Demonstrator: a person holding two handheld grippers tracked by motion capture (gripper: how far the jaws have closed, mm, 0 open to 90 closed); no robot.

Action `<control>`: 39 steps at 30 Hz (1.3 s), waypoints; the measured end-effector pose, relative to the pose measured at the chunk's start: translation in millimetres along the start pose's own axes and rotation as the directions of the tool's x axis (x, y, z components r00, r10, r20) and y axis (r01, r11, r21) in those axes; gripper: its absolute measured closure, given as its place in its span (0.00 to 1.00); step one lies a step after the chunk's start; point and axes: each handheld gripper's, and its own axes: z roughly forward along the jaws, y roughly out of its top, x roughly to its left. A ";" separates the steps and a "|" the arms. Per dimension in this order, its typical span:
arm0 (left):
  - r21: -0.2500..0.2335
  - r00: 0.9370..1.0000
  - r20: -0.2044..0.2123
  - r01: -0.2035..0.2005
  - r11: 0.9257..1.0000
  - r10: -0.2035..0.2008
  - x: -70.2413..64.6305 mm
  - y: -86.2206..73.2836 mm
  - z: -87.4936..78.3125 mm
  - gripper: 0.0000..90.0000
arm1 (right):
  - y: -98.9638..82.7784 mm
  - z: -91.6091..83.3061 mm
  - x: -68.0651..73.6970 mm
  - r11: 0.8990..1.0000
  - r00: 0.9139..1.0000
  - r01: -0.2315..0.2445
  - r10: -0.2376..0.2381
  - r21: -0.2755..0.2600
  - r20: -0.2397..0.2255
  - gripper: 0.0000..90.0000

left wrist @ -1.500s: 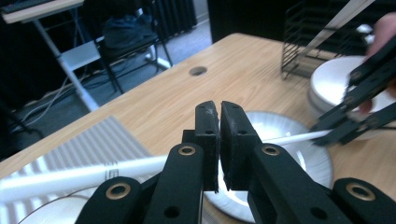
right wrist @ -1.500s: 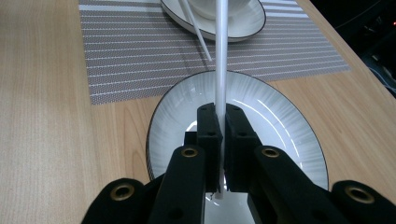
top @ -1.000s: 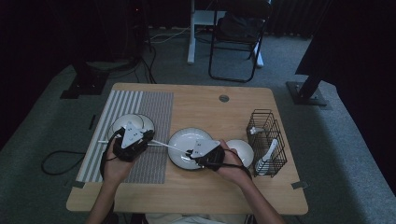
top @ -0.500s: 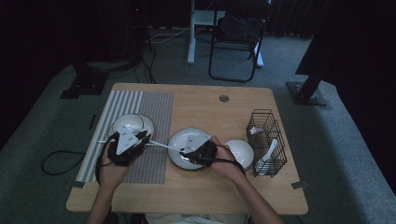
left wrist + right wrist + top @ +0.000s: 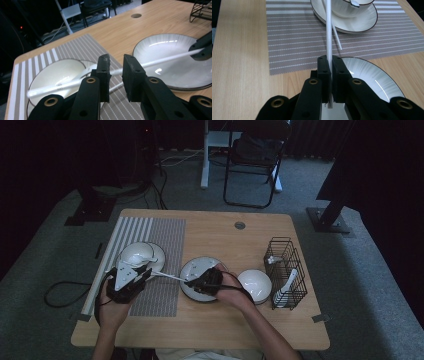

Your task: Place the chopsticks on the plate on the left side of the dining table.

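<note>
Since a second ago my right gripper (image 5: 194,281) has slid left over the centre plate (image 5: 200,266), and my left gripper's (image 5: 116,60) jaws have just been opening; they now stand apart and press on nothing. The right gripper is clamped on a white chopstick (image 5: 328,30), which reaches across the striped placemat (image 5: 165,240) to the bowl on its saucer (image 5: 137,254). Worst case, swinging that long stick knocks the bowl; a lesser risk is that it twists in my end-on pinch, or nudges the loose second chopstick (image 5: 336,35).

Parted tongs (image 5: 115,75) before white chopstick (image 5: 160,60)
</note>
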 end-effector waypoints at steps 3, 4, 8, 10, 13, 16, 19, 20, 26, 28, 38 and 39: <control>0.013 1.000 -0.008 0.008 1.000 -0.008 1.4 -5.2 0.7 0.85 | 2.9 4.2 -0.8 1.000 1.000 0.003 -0.003 0.003 -0.009 0.96; 0.014 1.000 -0.010 0.012 1.000 -0.012 1.9 -6.4 0.8 0.84 | 4.9 6.5 -0.7 1.000 1.000 0.007 -0.007 0.006 -0.013 0.96; 0.020 0.999 -0.019 0.029 0.999 -0.029 5.1 -11.5 0.2 0.84 | 8.6 9.9 -0.7 1.000 1.000 0.010 -0.010 0.004 -0.020 0.96; 0.026 0.999 -0.030 0.035 0.999 -0.034 6.6 -13.8 -0.8 0.84 | 10.6 11.2 -1.0 1.000 1.000 0.010 -0.010 -0.003 -0.025 0.96; 0.033 0.998 -0.039 0.044 0.999 -0.042 9.0 -16.8 -2.3 0.84 | 12.5 12.6 -1.4 1.000 1.000 0.010 -0.010 -0.006 -0.028 0.96; 0.041 0.998 -0.051 0.047 0.998 -0.045 11.0 -19.2 -3.4 0.84 | 14.5 16.5 -1.2 1.000 0.999 0.014 -0.014 -0.005 -0.036 0.96; 0.051 0.996 -0.062 0.060 0.997 -0.057 14.3 -23.3 -4.0 0.83 | 16.2 21.0 -0.6 1.000 0.999 0.020 -0.020 -0.002 -0.045 0.96; 0.051 0.996 -0.062 0.060 0.997 -0.057 14.3 -23.3 -4.0 0.83 | 16.5 22.0 -1.0 1.000 0.999 0.024 -0.024 -0.004 -0.046 0.96; 0.066 0.993 -0.084 0.089 0.994 -0.083 22.2 -32.7 -8.2 0.82 | 21.5 31.3 -6.9 1.000 0.998 0.026 -0.026 0.006 -0.060 0.96; 0.067 0.992 -0.089 0.092 0.994 -0.086 23.4 -34.1 -8.6 0.82 | 22.3 32.9 -7.3 1.000 0.998 0.028 -0.028 0.005 -0.062 0.96; 0.100 0.984 -0.108 0.153 0.983 -0.143 34.0 -57.5 -6.2 0.81 | 32.1 55.2 -9.0 0.998 0.994 0.052 -0.050 0.024 -0.100 0.96; 0.102 0.983 -0.111 0.159 0.982 -0.148 34.7 -60.0 -5.9 0.81 | 33.1 56.4 -9.1 0.998 0.994 0.055 -0.052 0.027 -0.100 0.96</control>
